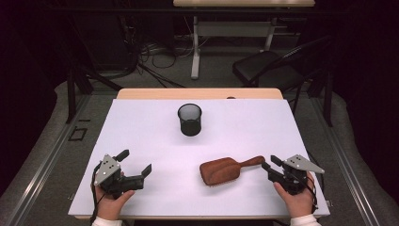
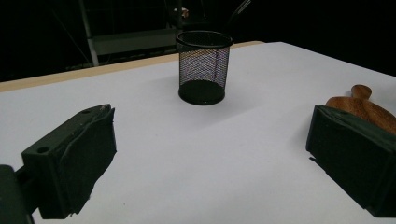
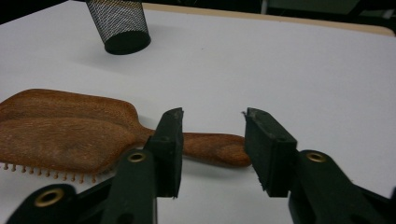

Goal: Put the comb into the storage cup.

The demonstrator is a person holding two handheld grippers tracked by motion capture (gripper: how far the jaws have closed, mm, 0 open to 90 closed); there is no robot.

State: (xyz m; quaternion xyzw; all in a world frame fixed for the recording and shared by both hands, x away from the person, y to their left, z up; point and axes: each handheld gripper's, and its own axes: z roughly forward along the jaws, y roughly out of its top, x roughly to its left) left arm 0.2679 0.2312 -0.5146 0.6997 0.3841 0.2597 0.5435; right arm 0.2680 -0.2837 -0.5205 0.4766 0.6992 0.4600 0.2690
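Brown wooden hairbrush; black mesh cup; white table.

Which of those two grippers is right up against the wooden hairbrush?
The right gripper: its open jaws sit at the wooden hairbrush handle's tip. The left gripper hovers apart, over bare table.

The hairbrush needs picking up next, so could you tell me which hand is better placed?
Right. Its open tongs already straddle the hairbrush handle; the left tongs sit farther off.

A black mesh cup stands upright on the white table; a black chair sits beyond.
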